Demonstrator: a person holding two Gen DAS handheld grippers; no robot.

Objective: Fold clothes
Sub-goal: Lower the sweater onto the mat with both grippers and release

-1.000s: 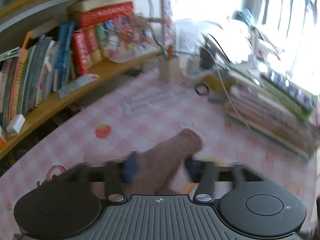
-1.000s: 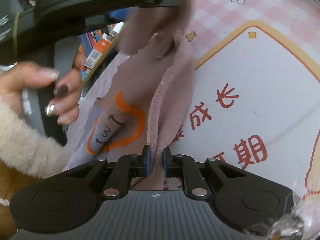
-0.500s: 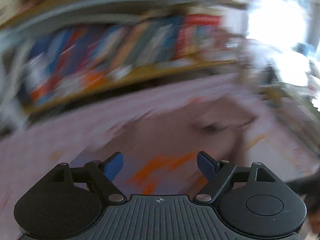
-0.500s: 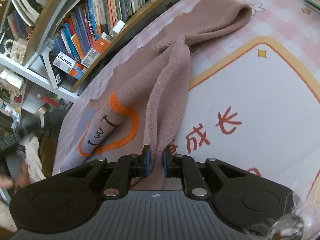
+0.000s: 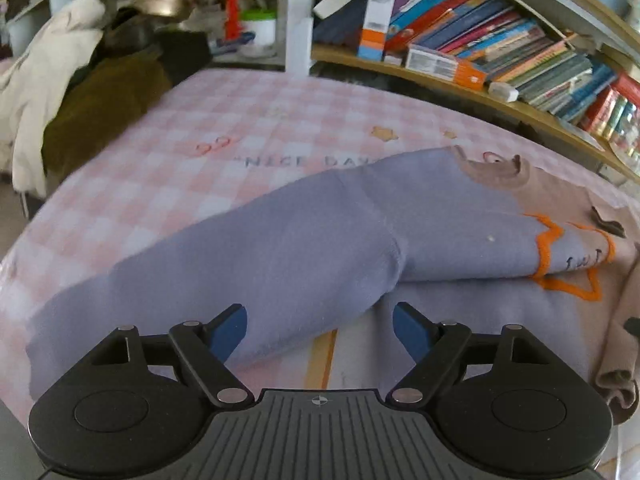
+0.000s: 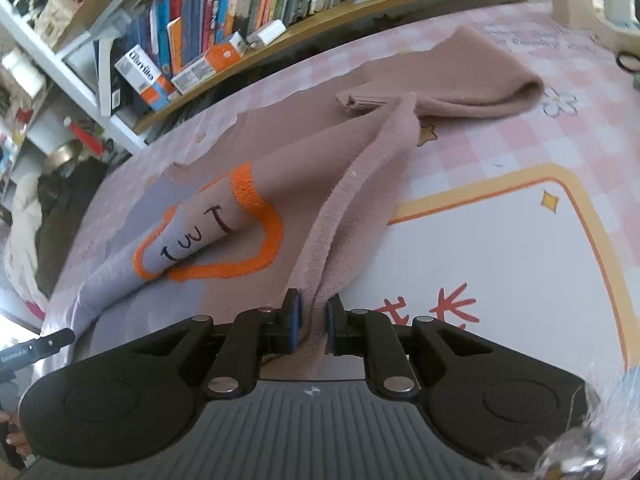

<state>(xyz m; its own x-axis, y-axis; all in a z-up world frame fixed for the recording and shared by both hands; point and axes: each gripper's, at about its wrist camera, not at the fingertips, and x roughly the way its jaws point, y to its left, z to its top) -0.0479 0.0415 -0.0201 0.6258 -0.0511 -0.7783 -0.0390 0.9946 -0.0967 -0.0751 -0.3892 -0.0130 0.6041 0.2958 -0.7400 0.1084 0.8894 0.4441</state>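
Note:
A sweater, half lavender and half mauve-brown with an orange outline, lies on the pink checked tablecloth (image 5: pixel 168 168). In the left wrist view its lavender sleeve (image 5: pixel 280 248) stretches toward me. My left gripper (image 5: pixel 320 330) is open and empty just above the sleeve's end. In the right wrist view my right gripper (image 6: pixel 311 322) is shut on a fold of the brown hem (image 6: pixel 360 208). The brown sleeve (image 6: pixel 472 80) lies folded across the far side, and the orange-edged patch (image 6: pixel 208 232) is at the left.
A curved bookshelf full of books (image 5: pixel 500 52) (image 6: pixel 248 12) runs along the table's far edge. Clothes are piled on a chair (image 5: pixel 80 92) at the left. A white printed mat (image 6: pixel 500 264) lies under the sweater. Stacked items stand at the far right (image 6: pixel 592 4).
My left gripper let go of the brown sleeve, swung left and now hovers open over the lavender sleeve. The brown sleeve now lies on the table. The right gripper keeps its hold.

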